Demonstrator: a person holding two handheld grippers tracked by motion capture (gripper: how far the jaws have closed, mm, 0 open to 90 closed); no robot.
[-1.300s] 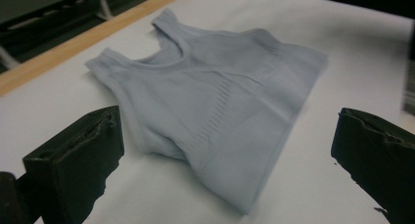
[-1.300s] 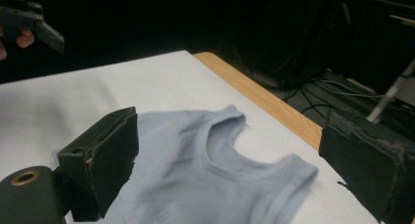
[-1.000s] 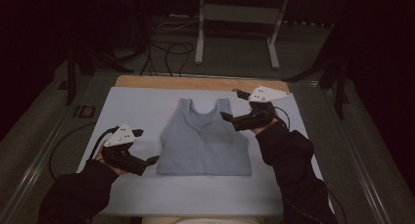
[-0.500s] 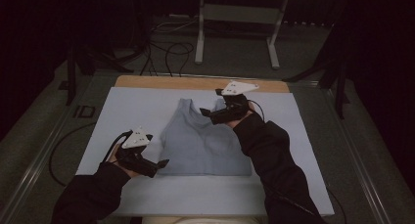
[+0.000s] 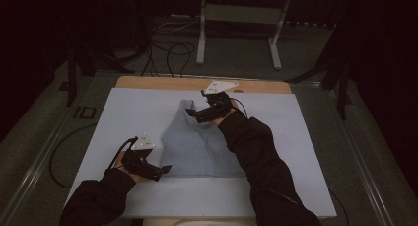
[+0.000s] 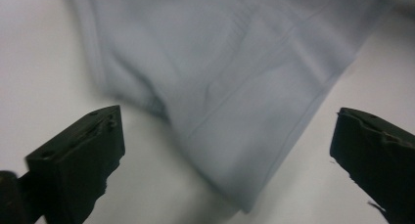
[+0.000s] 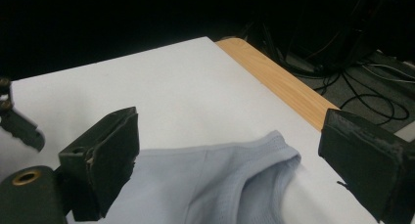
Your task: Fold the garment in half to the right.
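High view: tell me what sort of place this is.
Probably a lab or studio bench set up for recording garment handling, not a home. A pale tank top lies flat on a white-covered table, loose cables trail over the dark floor behind, and a metal stand rises beyond the table.

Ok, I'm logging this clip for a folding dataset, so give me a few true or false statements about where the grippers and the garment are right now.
1. Both grippers are open. True: the left gripper and right gripper each show jaws spread wide.
2. The garment is a dark red towel. False: it is a pale blue-grey tank top.
3. The left gripper is at the top's near hem corner. True.
4. The right gripper is at the near hem too. False: it is at a shoulder strap on the far side.
5. The top lies on bare wood. False: it lies on a white sheet.
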